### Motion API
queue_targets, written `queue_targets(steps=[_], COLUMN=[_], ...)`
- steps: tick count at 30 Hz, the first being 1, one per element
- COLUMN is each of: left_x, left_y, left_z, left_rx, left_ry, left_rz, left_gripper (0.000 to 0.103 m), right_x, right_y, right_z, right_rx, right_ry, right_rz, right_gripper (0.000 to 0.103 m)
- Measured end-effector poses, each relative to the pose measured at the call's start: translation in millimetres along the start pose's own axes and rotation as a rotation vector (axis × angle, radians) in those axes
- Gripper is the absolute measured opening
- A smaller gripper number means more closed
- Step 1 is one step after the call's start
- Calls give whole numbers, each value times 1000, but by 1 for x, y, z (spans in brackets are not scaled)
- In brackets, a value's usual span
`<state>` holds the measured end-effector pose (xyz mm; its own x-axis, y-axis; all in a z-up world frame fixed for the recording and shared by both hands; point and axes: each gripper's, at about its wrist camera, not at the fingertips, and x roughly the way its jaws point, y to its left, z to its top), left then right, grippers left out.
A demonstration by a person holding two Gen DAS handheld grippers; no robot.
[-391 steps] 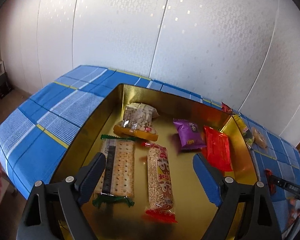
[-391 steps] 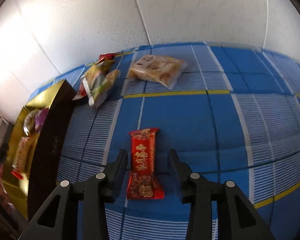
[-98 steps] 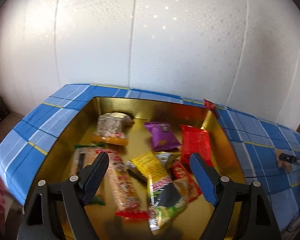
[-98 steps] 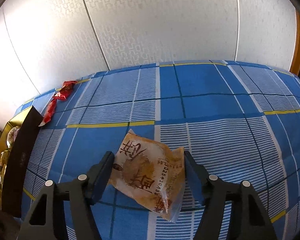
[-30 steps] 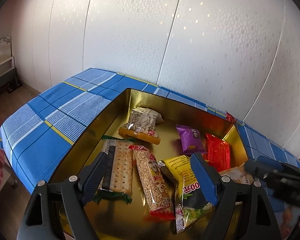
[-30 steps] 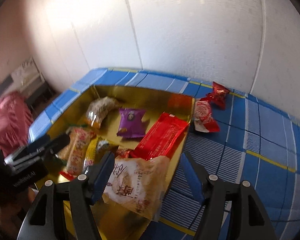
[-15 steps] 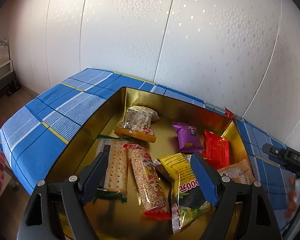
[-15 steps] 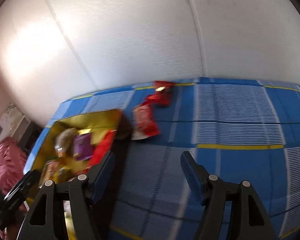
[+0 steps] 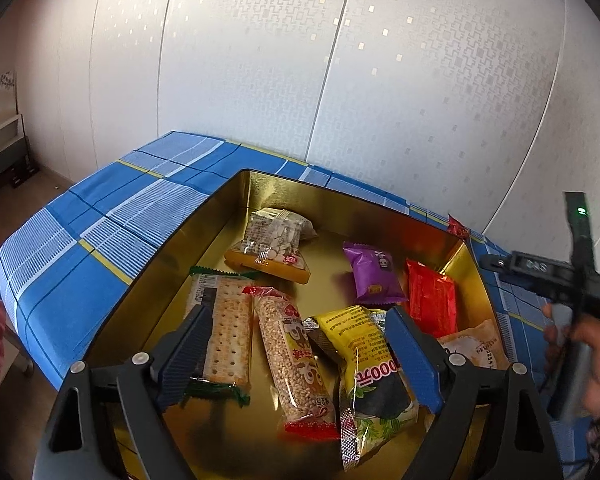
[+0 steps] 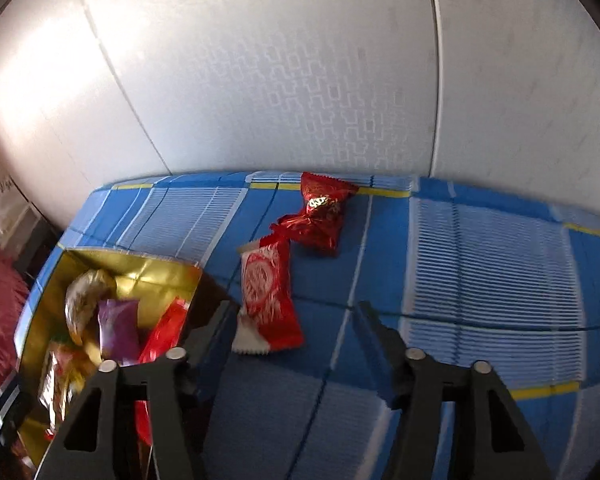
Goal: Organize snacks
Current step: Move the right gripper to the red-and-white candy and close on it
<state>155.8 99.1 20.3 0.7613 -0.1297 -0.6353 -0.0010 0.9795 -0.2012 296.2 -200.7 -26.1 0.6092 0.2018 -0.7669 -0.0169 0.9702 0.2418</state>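
Right gripper [image 10: 296,328] jaws closing, nothing between; red-white packet [image 10: 268,300] sits tight against gold box [image 10: 172,276] wall, risk of snagging rim. Left gripper [image 9: 300,344] jaws spread, empty

Open blue checked cloth [image 10: 480,248] is offered to the right of the gold box [image 9: 380,216], broken only by two red packets [image 10: 268,292] lying near the box's far right corner. Inside the box, the near floor is crowded with snacks [image 9: 296,356]; bare gold is left at the middle [image 9: 324,288].
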Motion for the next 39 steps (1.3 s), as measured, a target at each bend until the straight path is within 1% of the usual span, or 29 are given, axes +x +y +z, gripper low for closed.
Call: queue_targets(steps=[2,3,8,9,11,12,13,14,17,20,23,25,27,28,29,31,34,35,36,37,38,39], left_x=[0,0,1,2,3,3,3,2,0,-1,-4,-5,-8,-8,-8,-7,-6,-5,-2,0,4,10], left_y=[1,2,1,0,-2,-4,-5,-7,-11,-16,-24,-33,-45,-50,-58,-74,-105,-117,-127,-137,-148,-158], left_z=[0,0,0,0,0,0,0,0,0,-1,0,1,4,5,8,16,32,39,45,51,58,63], left_rx=[-4,-7,-12,-8,5,10,13,17,31,49,67,93,114,120,128,142,172,188,193,197,203,208], left_ry=[1,2,6,6,3,2,1,-3,-10,-13,-10,-5,-6,-4,3,16,24,27,31,33,41,55], left_rz=[-2,-4,-11,-8,8,11,10,8,10,9,4,4,-3,-12,-20,-30,-67,-81,-90,-98,-112,-120], left_gripper=[88,88,88,88,88,88,88,88,88,88,88,88,88,88,88,89,91,95,96,97,98,98], right_x=[12,19,38,41,42,42,41,41,30,15,-9,-20,-31,-35,-39,-46,-40,-37,-32,-29,-30,-28], right_y=[-3,-3,8,9,8,7,7,6,0,-16,-53,-73,-91,-95,-96,-96,-90,-87,-83,-82,-80,-78], right_z=[4,6,11,11,12,11,10,9,3,-7,-22,-29,-35,-36,-37,-36,-35,-36,-38,-39,-42,-44], right_rx=[8,-3,-75,-80,-61,-51,-48,-45,-61,-64,13,67,112,113,106,73,32,20,5,-7,-31,-63], right_ry=[30,44,75,82,67,59,54,54,50,47,39,41,37,22,-1,-36,-33,-26,-15,-12,-38,-47], right_rz=[13,14,38,48,59,57,58,62,16,-24,-36,-19,22,36,41,19,26,32,30,23,9,-9], right_gripper=[48,46,44,42,40,40,36,30,30,30,30,32,38,49,63,76,76,76,75,72,65,62])
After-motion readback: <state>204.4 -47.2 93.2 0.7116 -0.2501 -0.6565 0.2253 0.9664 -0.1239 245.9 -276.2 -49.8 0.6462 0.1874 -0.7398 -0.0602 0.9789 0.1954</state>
